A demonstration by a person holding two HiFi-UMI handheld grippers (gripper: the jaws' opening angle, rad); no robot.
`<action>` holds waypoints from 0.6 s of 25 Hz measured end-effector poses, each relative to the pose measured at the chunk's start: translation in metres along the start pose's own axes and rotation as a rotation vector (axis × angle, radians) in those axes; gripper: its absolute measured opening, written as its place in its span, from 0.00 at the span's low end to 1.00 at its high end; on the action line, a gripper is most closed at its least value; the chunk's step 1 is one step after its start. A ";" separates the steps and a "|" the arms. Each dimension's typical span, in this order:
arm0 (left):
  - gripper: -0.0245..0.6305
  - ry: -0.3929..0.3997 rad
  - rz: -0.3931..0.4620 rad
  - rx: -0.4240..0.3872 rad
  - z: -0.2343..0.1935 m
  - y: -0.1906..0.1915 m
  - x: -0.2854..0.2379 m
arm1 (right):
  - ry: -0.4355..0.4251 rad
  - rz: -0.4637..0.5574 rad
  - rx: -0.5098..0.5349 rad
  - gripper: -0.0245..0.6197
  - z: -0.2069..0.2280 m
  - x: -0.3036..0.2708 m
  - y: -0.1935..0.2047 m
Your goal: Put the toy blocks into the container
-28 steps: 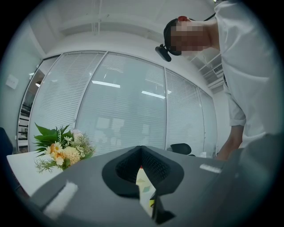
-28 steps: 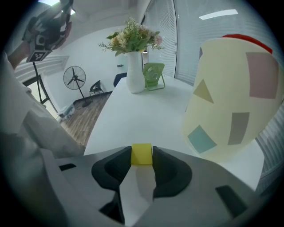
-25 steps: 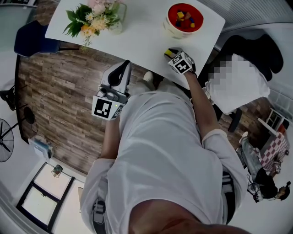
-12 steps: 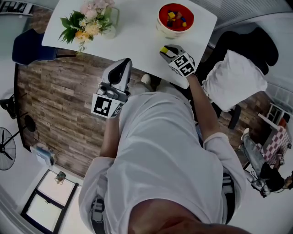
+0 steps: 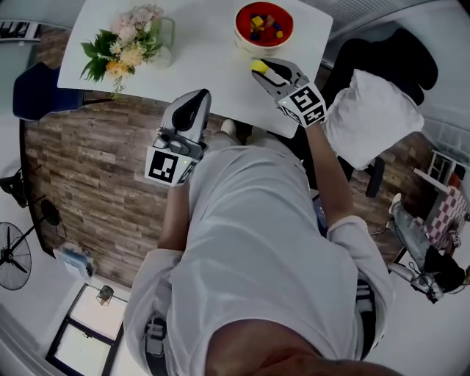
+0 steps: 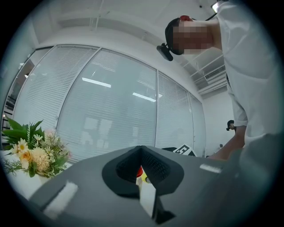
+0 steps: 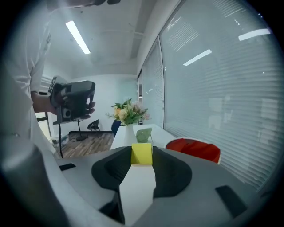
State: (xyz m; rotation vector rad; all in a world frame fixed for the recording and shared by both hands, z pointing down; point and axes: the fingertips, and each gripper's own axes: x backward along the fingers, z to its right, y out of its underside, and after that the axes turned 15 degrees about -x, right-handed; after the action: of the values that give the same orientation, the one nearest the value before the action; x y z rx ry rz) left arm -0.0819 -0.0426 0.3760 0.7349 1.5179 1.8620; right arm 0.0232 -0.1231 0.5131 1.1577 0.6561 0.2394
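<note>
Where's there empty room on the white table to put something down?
The bare white table between the vase of flowers and the red bowl of blocks is free. It's crowded by the bowl, where the right gripper holds a yellow block.

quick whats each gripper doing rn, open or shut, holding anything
Left gripper: closed, nothing in it.
Right gripper: closed on a yellow block.

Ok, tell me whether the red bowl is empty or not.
Not empty: the head view shows several small coloured blocks lying inside the red bowl.
</note>
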 end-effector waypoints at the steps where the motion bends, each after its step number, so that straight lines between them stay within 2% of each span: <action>1: 0.03 0.005 0.003 0.001 0.002 0.000 -0.002 | 0.005 0.027 0.005 0.27 0.002 0.005 -0.009; 9: 0.03 0.029 0.022 -0.008 0.006 -0.006 -0.018 | 0.063 0.197 0.007 0.27 0.032 0.026 -0.065; 15: 0.03 0.019 0.018 -0.020 0.000 -0.006 -0.023 | 0.148 0.188 0.009 0.27 0.076 0.016 -0.076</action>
State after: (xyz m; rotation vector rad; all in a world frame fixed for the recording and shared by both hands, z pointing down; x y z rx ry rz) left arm -0.0661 -0.0596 0.3696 0.7260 1.5074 1.8994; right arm 0.0691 -0.2041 0.4576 1.2189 0.6789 0.4856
